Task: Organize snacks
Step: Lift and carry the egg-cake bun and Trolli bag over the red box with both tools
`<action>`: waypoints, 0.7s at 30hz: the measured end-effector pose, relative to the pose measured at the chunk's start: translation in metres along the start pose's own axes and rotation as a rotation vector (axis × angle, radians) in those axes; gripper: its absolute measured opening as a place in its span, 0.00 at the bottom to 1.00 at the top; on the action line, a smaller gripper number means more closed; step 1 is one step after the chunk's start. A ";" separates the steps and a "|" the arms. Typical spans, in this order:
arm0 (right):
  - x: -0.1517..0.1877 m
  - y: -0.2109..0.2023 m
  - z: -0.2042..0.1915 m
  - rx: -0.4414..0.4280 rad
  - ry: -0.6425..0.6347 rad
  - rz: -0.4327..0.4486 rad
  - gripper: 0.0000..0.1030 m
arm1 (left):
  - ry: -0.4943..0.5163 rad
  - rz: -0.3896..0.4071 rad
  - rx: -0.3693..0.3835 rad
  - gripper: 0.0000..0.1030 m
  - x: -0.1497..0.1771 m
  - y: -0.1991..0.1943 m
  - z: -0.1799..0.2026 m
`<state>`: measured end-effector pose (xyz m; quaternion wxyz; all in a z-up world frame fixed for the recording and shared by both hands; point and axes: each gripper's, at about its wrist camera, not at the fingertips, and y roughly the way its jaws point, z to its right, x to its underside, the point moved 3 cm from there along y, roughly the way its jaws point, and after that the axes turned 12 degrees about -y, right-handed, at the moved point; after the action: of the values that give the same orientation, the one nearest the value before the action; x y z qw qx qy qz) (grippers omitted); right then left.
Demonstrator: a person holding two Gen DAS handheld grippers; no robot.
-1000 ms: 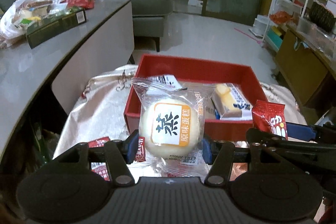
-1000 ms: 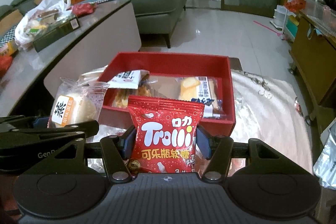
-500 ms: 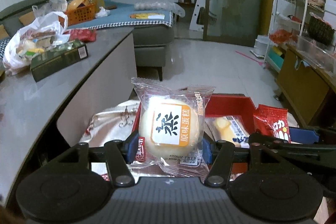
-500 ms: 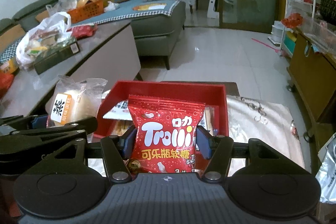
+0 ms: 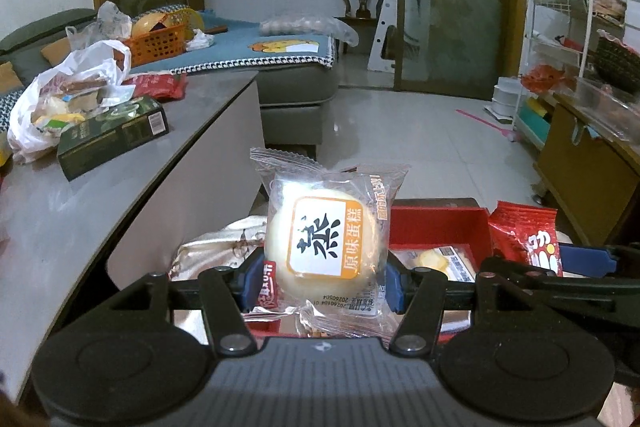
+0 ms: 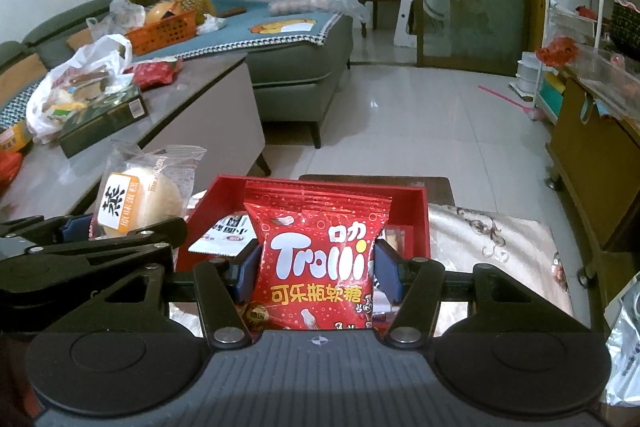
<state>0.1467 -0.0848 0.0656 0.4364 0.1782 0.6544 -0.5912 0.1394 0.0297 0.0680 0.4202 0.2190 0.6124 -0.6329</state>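
My left gripper [image 5: 322,285] is shut on a clear-wrapped steamed cake [image 5: 324,241] with an orange-edged label, held upright above the near side of the red box [image 5: 436,223]. My right gripper [image 6: 316,273] is shut on a red Trolli candy packet [image 6: 318,259], held upright over the red box [image 6: 424,223]. The cake also shows at the left in the right wrist view [image 6: 138,201], and the packet at the right in the left wrist view [image 5: 528,237]. The box holds several wrapped snacks [image 5: 438,259], mostly hidden behind what I hold.
A grey counter [image 5: 80,195] runs along the left with a dark green box [image 5: 112,137] and a white plastic bag of snacks [image 5: 68,103]. The red box sits on a silver patterned cloth [image 6: 492,247]. A wooden cabinet [image 6: 592,163] stands at right.
Both grippers have risen and tilted up with their snacks still held. The red box has dropped lower in both views and more of the room shows.
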 end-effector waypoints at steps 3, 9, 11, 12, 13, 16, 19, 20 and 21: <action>-0.004 0.006 0.003 0.004 0.002 0.000 0.64 | 0.012 0.016 -0.011 0.49 -0.003 0.005 0.004; -0.009 0.018 0.010 0.008 -0.001 -0.008 0.64 | 0.013 0.010 -0.017 0.49 -0.007 0.020 0.009; -0.009 0.021 0.011 0.011 -0.002 -0.013 0.64 | 0.013 0.006 -0.022 0.49 -0.008 0.025 0.010; -0.009 0.023 0.011 0.013 -0.002 -0.015 0.64 | 0.014 0.004 -0.023 0.49 -0.008 0.027 0.011; -0.010 0.026 0.012 0.014 -0.002 -0.018 0.64 | 0.015 0.002 -0.025 0.49 -0.008 0.029 0.011; -0.010 0.033 0.012 0.018 -0.005 -0.029 0.64 | 0.016 -0.005 -0.031 0.49 -0.008 0.036 0.012; -0.011 0.038 0.013 0.021 -0.008 -0.037 0.64 | 0.016 -0.011 -0.034 0.49 -0.008 0.041 0.013; -0.011 0.040 0.014 0.021 -0.008 -0.039 0.64 | 0.016 -0.012 -0.035 0.49 -0.008 0.043 0.013; -0.011 0.041 0.015 0.021 -0.007 -0.041 0.64 | 0.017 -0.014 -0.036 0.49 -0.008 0.045 0.014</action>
<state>0.1887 -0.0858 0.0497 0.4248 0.1673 0.6500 -0.6075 0.1831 0.0232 0.0504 0.4145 0.2123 0.6288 -0.6227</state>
